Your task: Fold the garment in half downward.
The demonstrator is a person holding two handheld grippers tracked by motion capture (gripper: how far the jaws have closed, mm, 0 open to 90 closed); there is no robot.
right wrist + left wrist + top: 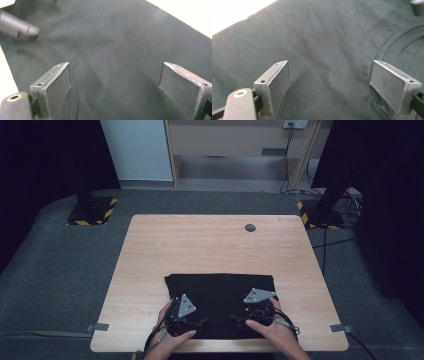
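While the left gripper [329, 82] sees a collar seam [384, 47], both jaws stand apart above the black garment [220, 290].

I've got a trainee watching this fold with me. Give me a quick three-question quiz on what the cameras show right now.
1. True or false: the left claw is clamped on the black garment.
2. Which part of the garment appears beside the left claw in the left gripper view? A) a zip B) the ribbed collar C) a button
3. Fill in: the garment lies on the wooden table toward its ____ edge, by the person's hands.

Key:
1. False. Both the left and the right claw stand open over the cloth, nothing pinched between the jaws.
2. B
3. Near
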